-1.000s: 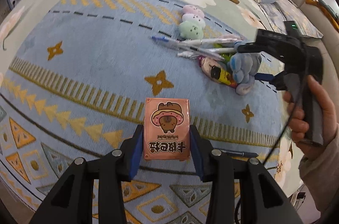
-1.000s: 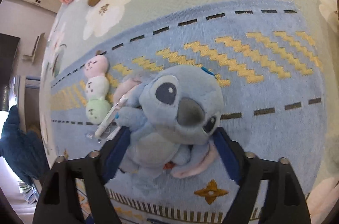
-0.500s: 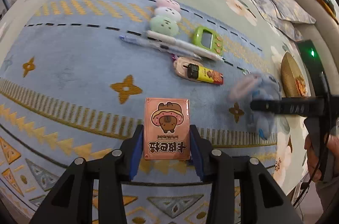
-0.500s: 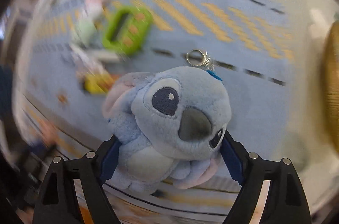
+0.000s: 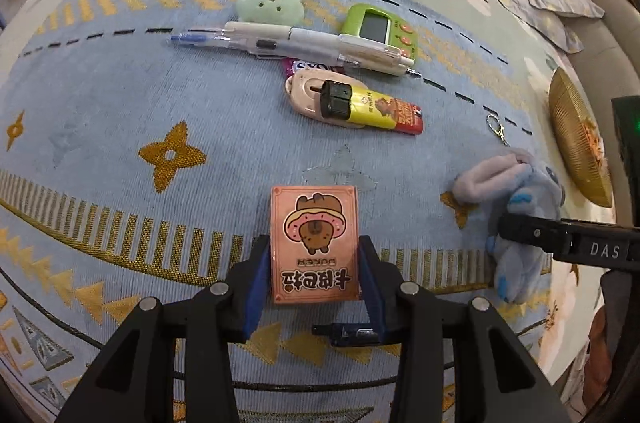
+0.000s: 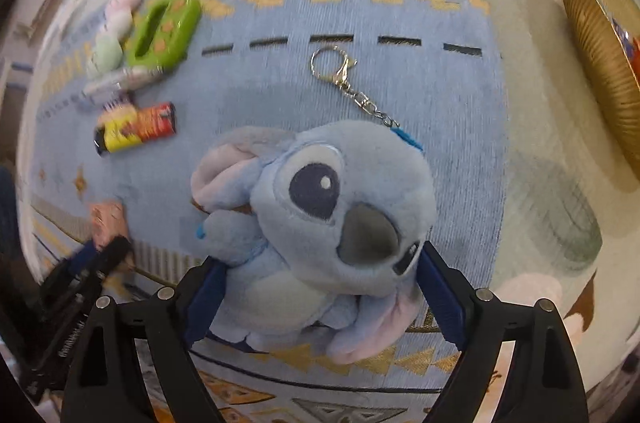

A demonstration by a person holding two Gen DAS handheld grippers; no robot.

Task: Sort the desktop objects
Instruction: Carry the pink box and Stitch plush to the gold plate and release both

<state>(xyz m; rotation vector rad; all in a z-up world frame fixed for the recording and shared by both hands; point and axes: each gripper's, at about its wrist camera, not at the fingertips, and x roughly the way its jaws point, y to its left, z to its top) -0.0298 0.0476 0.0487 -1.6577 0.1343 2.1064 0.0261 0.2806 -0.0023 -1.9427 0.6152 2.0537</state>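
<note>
Gripping the pink card box by its 2 stiff sides, the left gripper holds firmly. Farther right, the right gripper is opening around the blue plush keychain, soft and light, lying on the rug; best squeezed at its body.

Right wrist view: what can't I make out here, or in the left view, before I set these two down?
- Golden dish, right wrist view: contents cut off by the frame edge.
- Blue plush, right wrist view: hides the mat beneath and whether the fingers press it.
- Purple packet, left wrist view: mostly covered by pens.
- Card box, left wrist view: small print unreadable.
</note>
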